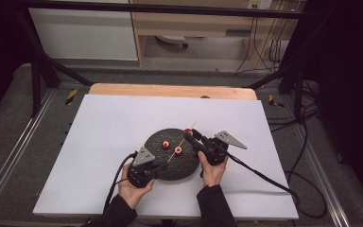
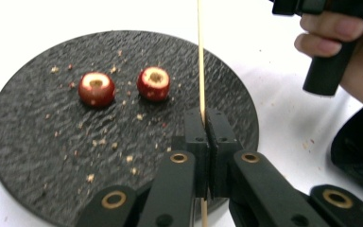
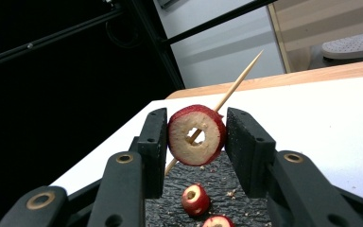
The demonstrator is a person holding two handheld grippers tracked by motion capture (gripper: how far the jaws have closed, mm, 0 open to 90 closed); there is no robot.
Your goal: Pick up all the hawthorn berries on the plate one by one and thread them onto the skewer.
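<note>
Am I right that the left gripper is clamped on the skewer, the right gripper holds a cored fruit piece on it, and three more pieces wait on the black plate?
Not quite: two pieces wait on the black plate, as the left gripper view shows. The left gripper is clamped on the skewer, and the right gripper holds a cored fruit piece on it.

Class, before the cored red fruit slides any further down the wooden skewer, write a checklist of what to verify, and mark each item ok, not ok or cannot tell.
1. Left hand-held gripper clamps the skewer: ok.
2. Right hand-held gripper grips the cored fruit: ok.
3. Skewer passes through the fruit's hole: ok.
4. Skewer tip unbroken: ok.
5. Two spare fruits lie on the black plate: ok.
6. Skewer centred in the hole: cannot tell.
</note>
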